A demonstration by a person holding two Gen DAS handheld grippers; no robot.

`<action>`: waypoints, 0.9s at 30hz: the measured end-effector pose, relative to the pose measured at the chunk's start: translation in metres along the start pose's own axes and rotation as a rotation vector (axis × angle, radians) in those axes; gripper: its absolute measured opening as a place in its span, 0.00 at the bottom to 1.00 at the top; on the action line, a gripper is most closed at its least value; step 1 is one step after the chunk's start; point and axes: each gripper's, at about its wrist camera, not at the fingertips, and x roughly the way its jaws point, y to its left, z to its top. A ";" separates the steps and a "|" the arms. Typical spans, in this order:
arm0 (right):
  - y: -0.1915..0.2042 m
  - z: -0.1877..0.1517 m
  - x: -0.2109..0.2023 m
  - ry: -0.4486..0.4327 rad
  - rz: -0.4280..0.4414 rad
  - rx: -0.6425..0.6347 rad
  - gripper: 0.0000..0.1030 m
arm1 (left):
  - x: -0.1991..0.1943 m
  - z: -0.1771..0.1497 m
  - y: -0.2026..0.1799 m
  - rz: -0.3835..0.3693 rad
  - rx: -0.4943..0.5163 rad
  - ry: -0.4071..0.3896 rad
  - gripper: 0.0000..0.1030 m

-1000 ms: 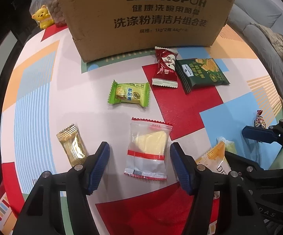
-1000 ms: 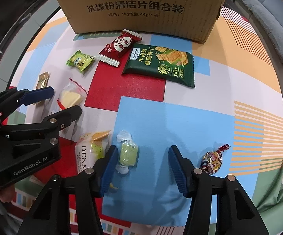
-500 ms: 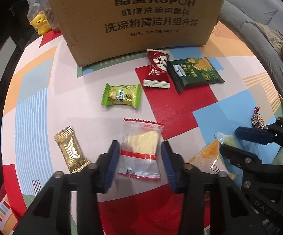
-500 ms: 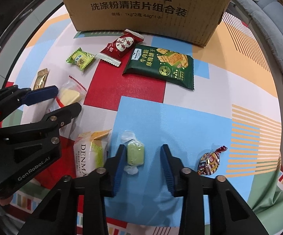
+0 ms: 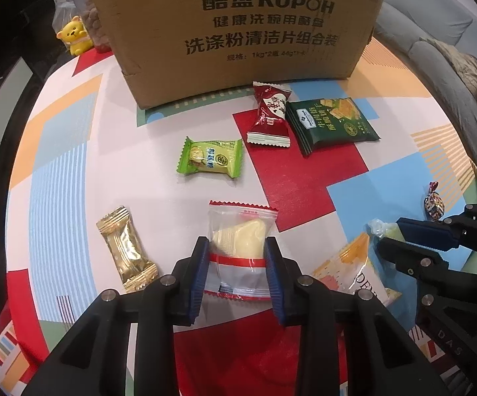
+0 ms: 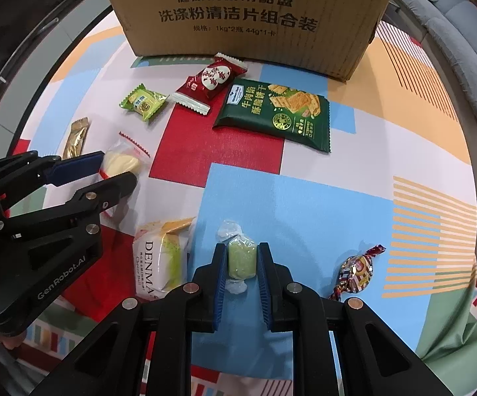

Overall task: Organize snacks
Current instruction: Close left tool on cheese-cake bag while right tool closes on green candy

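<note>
My left gripper (image 5: 237,247) is shut on a clear packet with a pale yellow snack (image 5: 240,242), low on the table; it also shows in the right wrist view (image 6: 121,165). My right gripper (image 6: 241,257) is shut on a small green wrapped candy (image 6: 241,259). A large cardboard box (image 5: 238,26) stands at the back. In front of it lie a red packet (image 5: 270,114), a dark green cracker pack (image 5: 332,123) and a light green packet (image 5: 210,158). A gold packet (image 5: 124,247) lies left of my left gripper.
A white DENMA packet (image 6: 162,257) lies between the two grippers. A foil-wrapped candy (image 6: 357,270) lies right of my right gripper. A yellow bear figure (image 5: 73,34) and a bag of brown snacks (image 5: 93,26) stand at the back left. A grey sofa (image 5: 436,52) runs along the right.
Both grippers have closed: the left onto the clear packet with the pale yellow snack, the right onto the green candy. Both have also moved slightly forward.
</note>
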 end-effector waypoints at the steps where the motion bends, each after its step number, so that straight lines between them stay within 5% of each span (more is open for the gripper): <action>1: 0.000 0.001 -0.001 -0.003 -0.001 0.001 0.19 | -0.001 0.001 0.001 0.001 -0.002 -0.001 0.32; 27: -0.002 -0.009 -0.052 -0.113 -0.009 0.025 0.19 | -0.054 0.000 -0.005 0.043 -0.028 -0.061 0.32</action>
